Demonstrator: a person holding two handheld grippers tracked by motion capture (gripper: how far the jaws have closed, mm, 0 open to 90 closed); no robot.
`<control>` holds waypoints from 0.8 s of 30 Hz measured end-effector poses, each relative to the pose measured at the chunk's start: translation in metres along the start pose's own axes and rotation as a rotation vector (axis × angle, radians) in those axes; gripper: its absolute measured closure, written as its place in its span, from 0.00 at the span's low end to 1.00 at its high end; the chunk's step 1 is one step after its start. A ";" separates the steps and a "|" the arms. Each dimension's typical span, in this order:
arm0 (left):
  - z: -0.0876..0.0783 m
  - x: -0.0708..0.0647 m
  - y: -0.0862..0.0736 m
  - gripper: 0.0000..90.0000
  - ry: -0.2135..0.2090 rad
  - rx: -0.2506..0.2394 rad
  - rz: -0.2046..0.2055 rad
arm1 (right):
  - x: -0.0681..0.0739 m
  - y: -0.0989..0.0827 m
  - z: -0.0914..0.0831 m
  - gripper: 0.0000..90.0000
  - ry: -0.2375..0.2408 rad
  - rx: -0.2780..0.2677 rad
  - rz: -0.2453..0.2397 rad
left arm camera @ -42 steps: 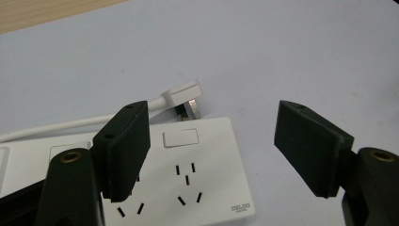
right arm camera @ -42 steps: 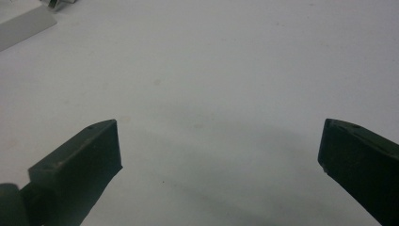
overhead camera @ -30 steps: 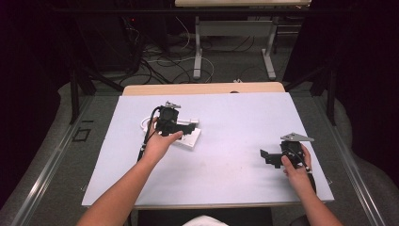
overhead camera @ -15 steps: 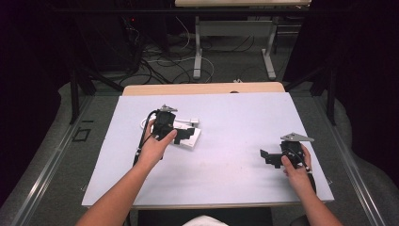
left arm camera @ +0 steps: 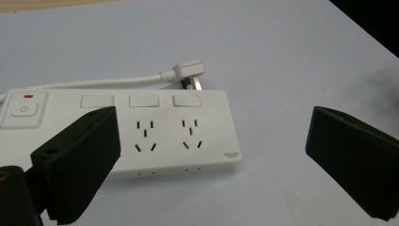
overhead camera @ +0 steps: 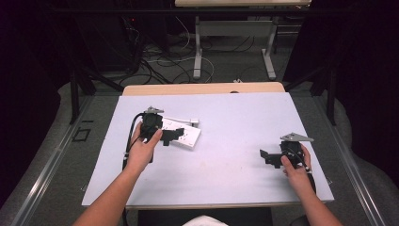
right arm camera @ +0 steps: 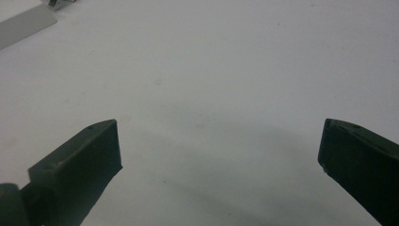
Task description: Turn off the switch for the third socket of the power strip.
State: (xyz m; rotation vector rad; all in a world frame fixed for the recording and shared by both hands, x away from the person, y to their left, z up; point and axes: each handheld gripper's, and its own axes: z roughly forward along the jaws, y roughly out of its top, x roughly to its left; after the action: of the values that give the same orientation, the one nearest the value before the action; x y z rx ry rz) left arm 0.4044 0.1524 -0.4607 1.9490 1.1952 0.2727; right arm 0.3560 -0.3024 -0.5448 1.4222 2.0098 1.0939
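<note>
Left gripper released, jaws just opened, over white plastic power strip; right gripper released above white bench.

White power strip with a small red mark above its power button, dark socket slots; white plug and cord. Pale bluish-white surface. Black left gripper, black right gripper.

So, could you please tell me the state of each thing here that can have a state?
White plastic power strip: lying flat on the table, sockets empty.
White plug on its cable: unplugged, lying behind the strip.
Left hand-held gripper: open, jaws just opened, holding nothing.
Right hand-held gripper: open, holding nothing, over bare table.
</note>
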 end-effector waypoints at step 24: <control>-0.036 0.027 -0.037 0.06 0.053 -0.109 -0.063 | 0.001 0.000 0.000 0.00 -0.006 -0.002 0.000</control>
State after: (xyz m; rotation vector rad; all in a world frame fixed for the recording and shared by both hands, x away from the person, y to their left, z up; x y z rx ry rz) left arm 0.3748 0.2016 -0.4711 1.8169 1.2478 0.3519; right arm 0.3557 -0.3020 -0.5448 1.4222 2.0040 1.0899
